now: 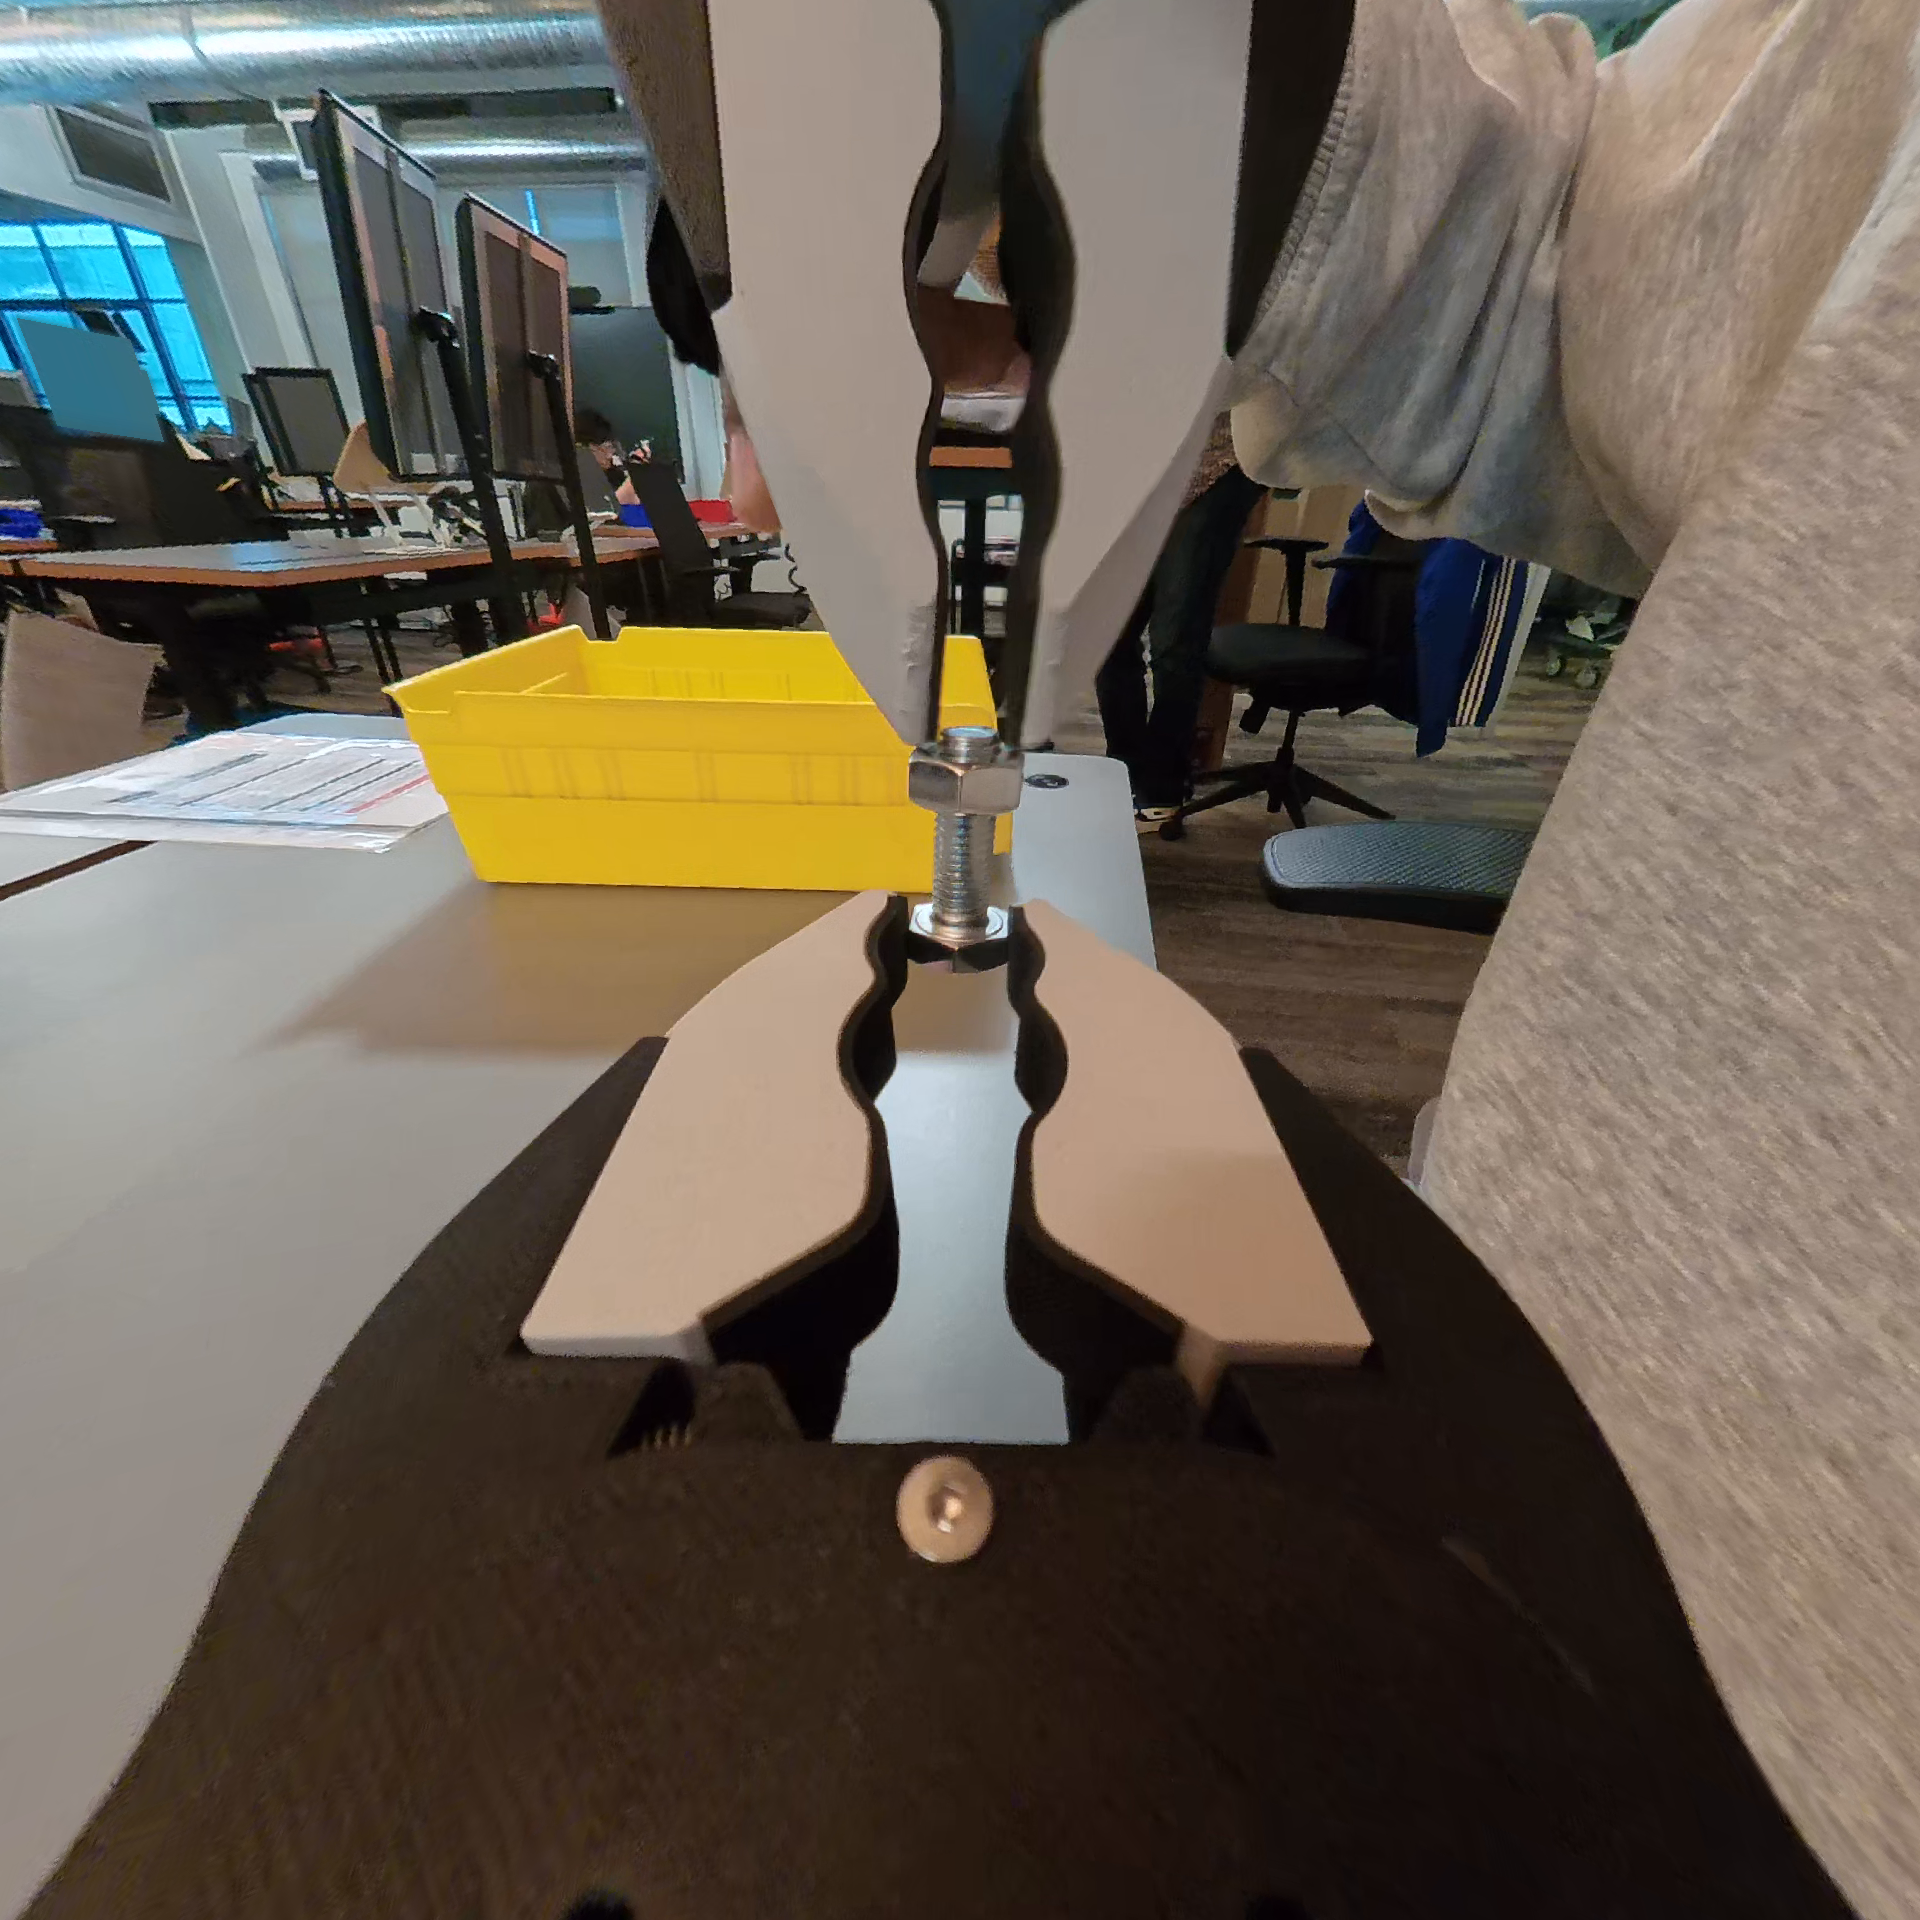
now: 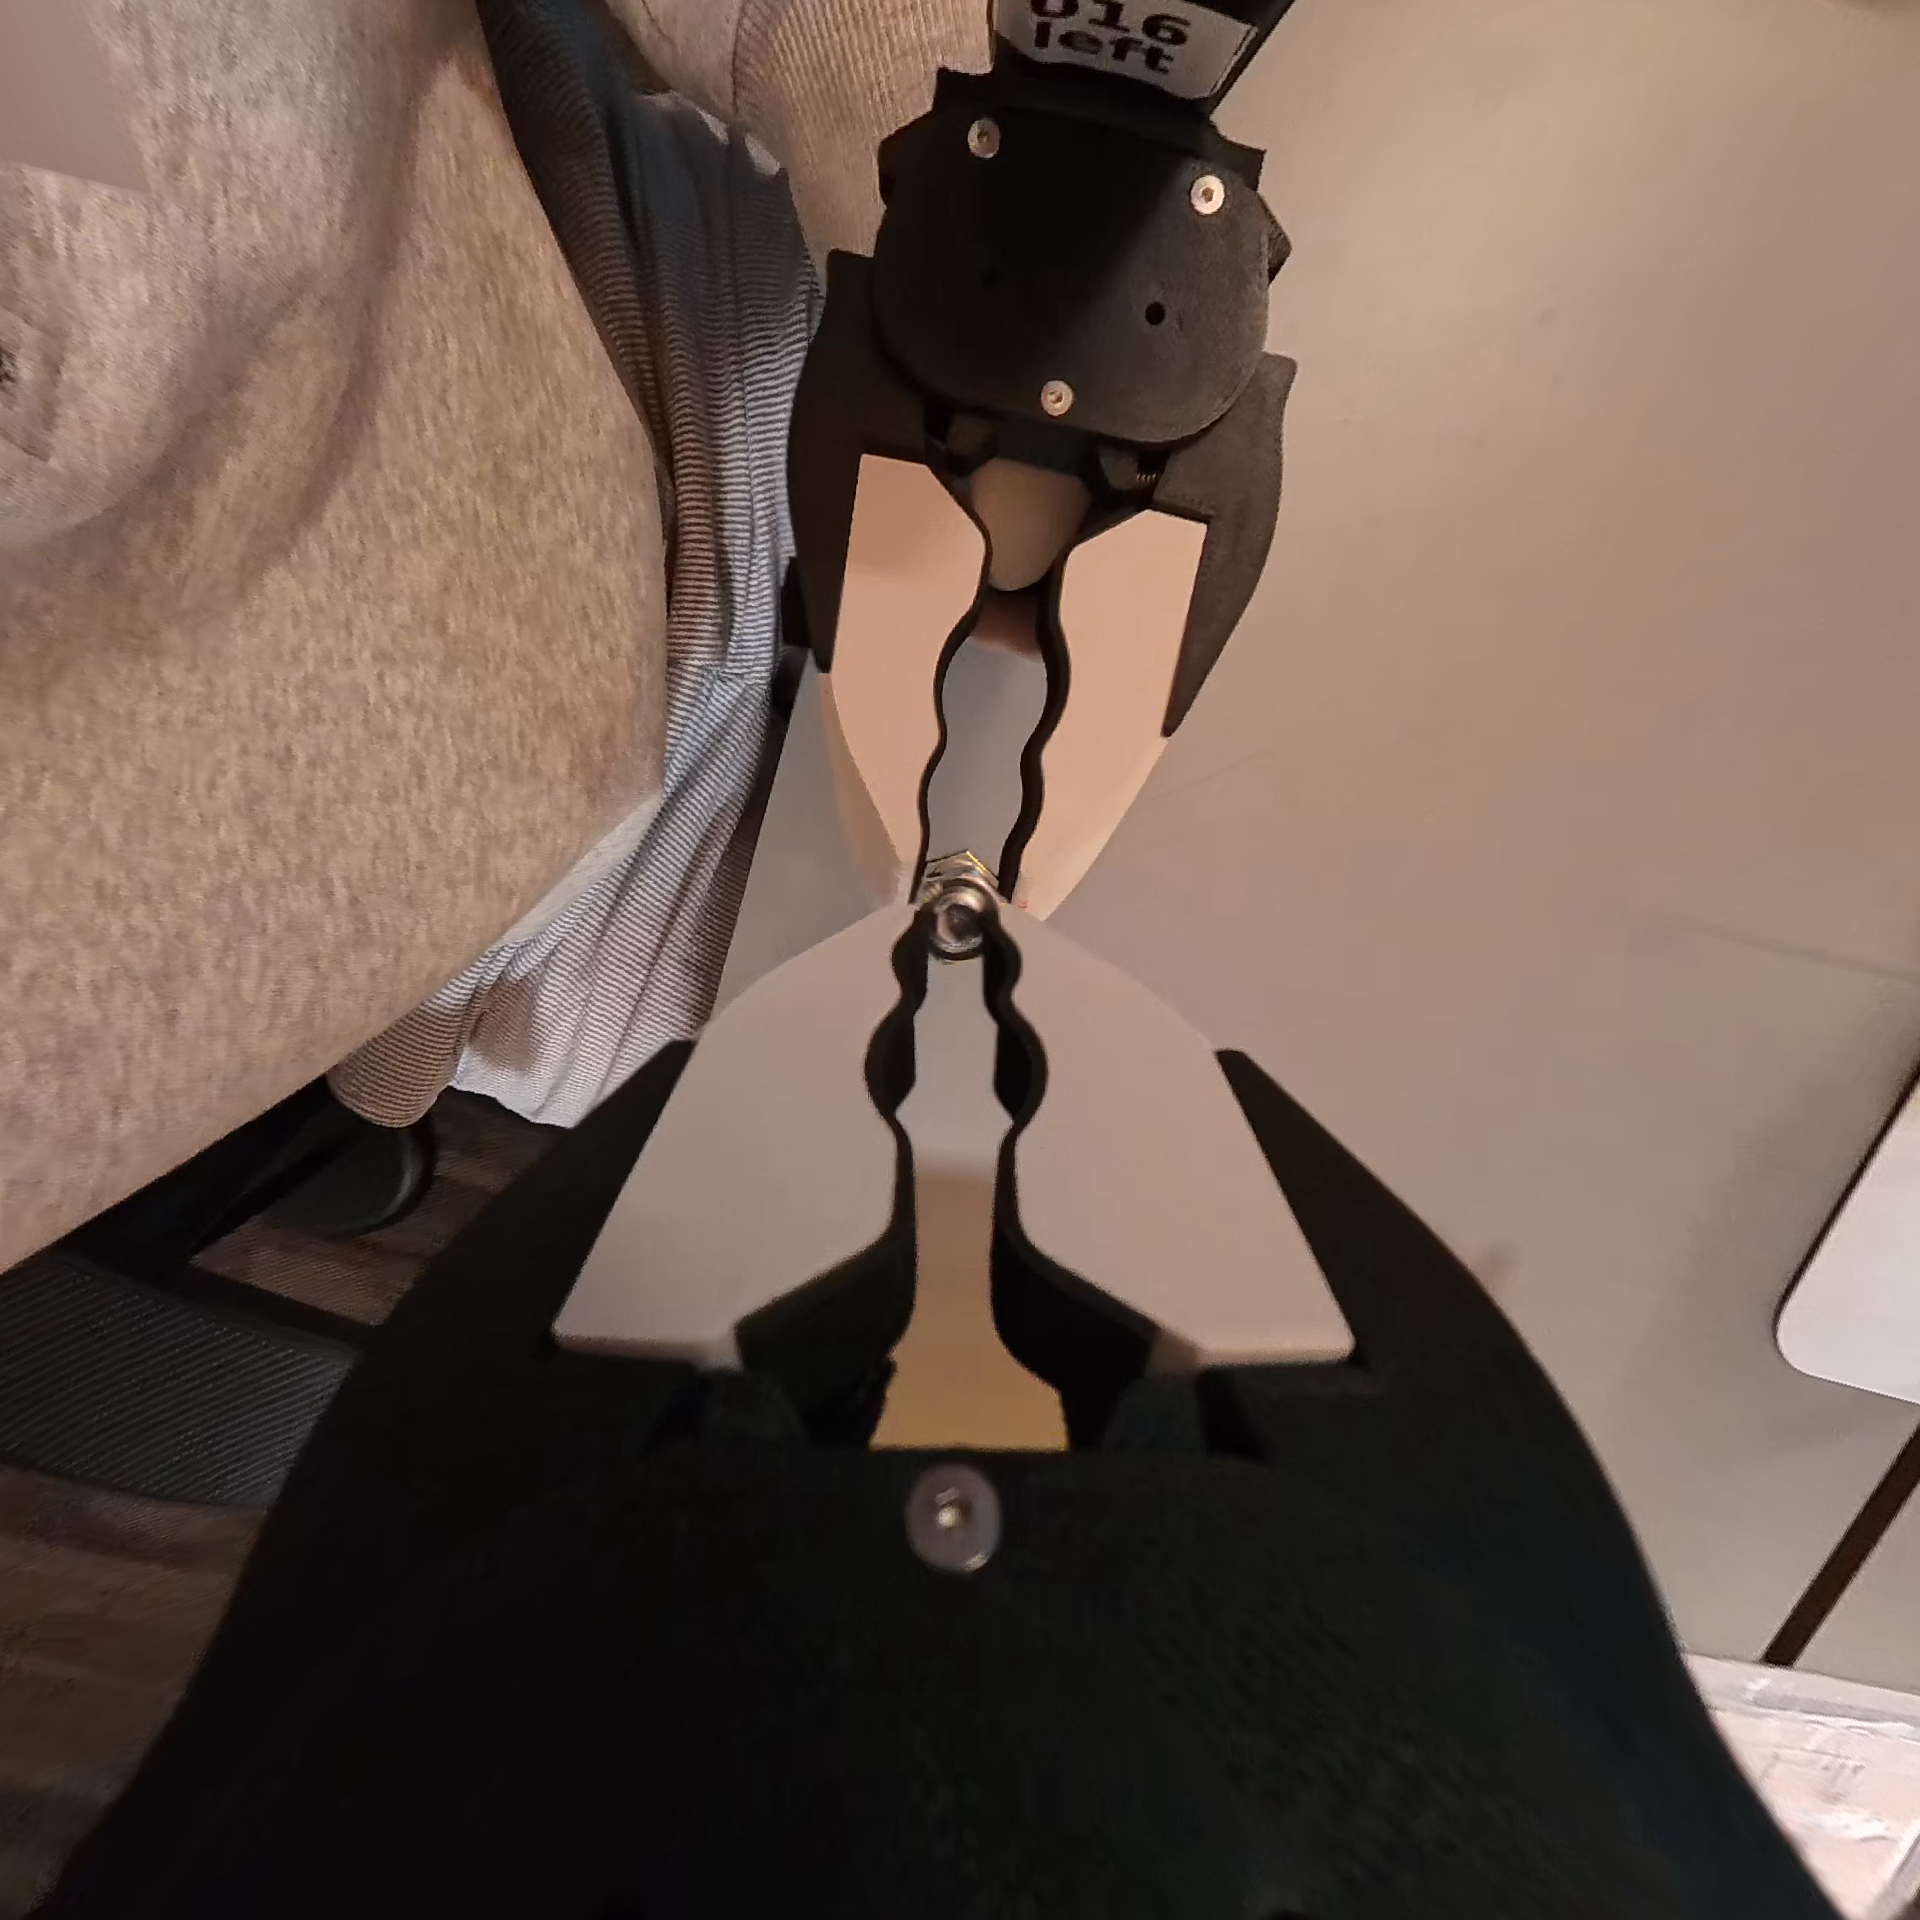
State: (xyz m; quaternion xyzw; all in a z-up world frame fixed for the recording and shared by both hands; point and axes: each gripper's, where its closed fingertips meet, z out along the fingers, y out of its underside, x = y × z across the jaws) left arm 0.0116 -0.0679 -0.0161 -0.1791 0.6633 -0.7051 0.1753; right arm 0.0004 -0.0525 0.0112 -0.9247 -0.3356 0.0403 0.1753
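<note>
Before yellow bin (image 1: pixel 665 769): left gripper (image 1: pixel 954 940) level, clamping bolt (image 1: pixel 956 868) head; right gripper (image 1: pixel 971 732) vertical above, pinching nut (image 1: pixel 964 784); bolt barely discernible in right wrist view.

The surface (image 1: pixel 260 1039) lies open on the left; the yellow bin (image 1: pixel 665 769) blocks behind, and the person's sleeve (image 1: pixel 1714 935) crowds the right.

**A pale table with a bin and a sheet**

A smooth grey-beige table (image 1: pixel 260 1039) carries a yellow plastic bin (image 1: pixel 665 769) standing near its far edge. To the bin's left a printed sheet in a clear sleeve (image 1: pixel 239 784) lies flat. A dark seam (image 1: pixel 62 868) crosses the top there. Past the edge is wood-look floor (image 1: pixel 1299 966).
</note>
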